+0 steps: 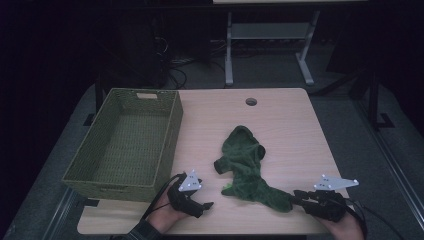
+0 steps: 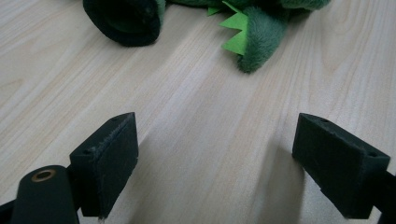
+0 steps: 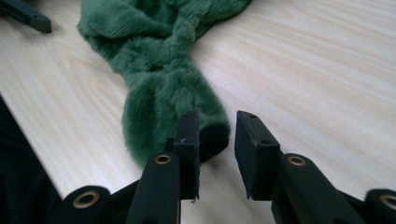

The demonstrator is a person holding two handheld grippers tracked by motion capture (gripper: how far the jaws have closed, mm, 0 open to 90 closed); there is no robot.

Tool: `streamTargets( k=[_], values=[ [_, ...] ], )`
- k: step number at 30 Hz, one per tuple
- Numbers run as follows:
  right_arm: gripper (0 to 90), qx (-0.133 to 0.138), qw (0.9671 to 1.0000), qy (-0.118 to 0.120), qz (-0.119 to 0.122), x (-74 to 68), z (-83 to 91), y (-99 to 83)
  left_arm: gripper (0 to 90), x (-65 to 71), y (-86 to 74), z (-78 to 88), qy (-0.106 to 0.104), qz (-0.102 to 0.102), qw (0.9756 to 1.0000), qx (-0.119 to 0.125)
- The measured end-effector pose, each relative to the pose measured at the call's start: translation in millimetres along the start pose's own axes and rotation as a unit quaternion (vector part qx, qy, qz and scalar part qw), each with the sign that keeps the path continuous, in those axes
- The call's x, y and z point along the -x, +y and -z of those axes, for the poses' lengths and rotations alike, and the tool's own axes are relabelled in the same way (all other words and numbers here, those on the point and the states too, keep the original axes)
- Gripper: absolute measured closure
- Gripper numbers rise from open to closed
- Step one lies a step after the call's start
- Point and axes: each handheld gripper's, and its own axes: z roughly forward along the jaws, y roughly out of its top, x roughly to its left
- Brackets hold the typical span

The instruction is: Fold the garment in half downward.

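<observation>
In the high view, a green plush garment (image 1: 247, 167) lies crumpled at the centre and lower middle of the table (image 1: 290, 120), its long end trailing toward the lower right. A woven basket (image 1: 125, 142) sits at the left of the frame, apart from the cloth. The left gripper (image 1: 207, 205) rests at the lower middle, just short of the garment. The right gripper (image 1: 296, 195) comes in at the lower right with its tip at the garment's trailing end.

In the left gripper view, the fingers (image 2: 109, 161) stand wide apart over bare wood and hold nothing. The garment (image 2: 261, 37) lies at the top of the frame, cut off by the edge, with bright green felt spikes (image 2: 236, 32) showing.

In the right gripper view, the fingers (image 3: 189, 149) stand narrowly apart. The garment's rounded tip (image 3: 159, 107) lies beside the left one, not pinched between them.

The cloth looks light, soft and limp, so it should sag and drape when lifted. The rolled end or a thick fold seems the surest hold. The garment's full shape and what lies under its folds are hard to make out.
</observation>
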Motion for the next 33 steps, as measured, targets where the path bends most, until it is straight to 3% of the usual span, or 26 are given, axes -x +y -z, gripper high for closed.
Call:
streamTargets(
  k=[16, 18, 20, 23, 33],
  values=[
    [69.1, -0.015, 0.9994, 0.032, -0.002, -13.4, 7.6, -21.4, 13.8, -0.1, 0.1, 0.1, 0.0, 0.0, 1.0, -0.001],
    [71.5, -0.024, 0.9991, 0.035, -0.004, -12.6, 3.7, -21.7, 13.8, -0.1, 0.0, 0.1, 0.0, 0.0, 1.0, -0.001],
    [79.3, -0.029, 0.9987, 0.042, 0.002, -11.6, -0.1, -21.9, 13.8, -0.1, 0.1, 0.1, 0.0, 0.0, 1.0, -0.001],
    [85.7, -0.026, 0.9987, 0.044, 0.002, -11.4, 0.3, -19.9, 13.8, -0.1, 0.1, 0.0, 0.001, 0.0, 1.0, 0.0],
    [87.1, 0.007, 0.9983, 0.053, 0.026, -7.5, 1.9, 1.1, 13.8, -0.2, 0.2, -0.1, 0.001, 0.001, 1.0, -0.001]
  ],
)
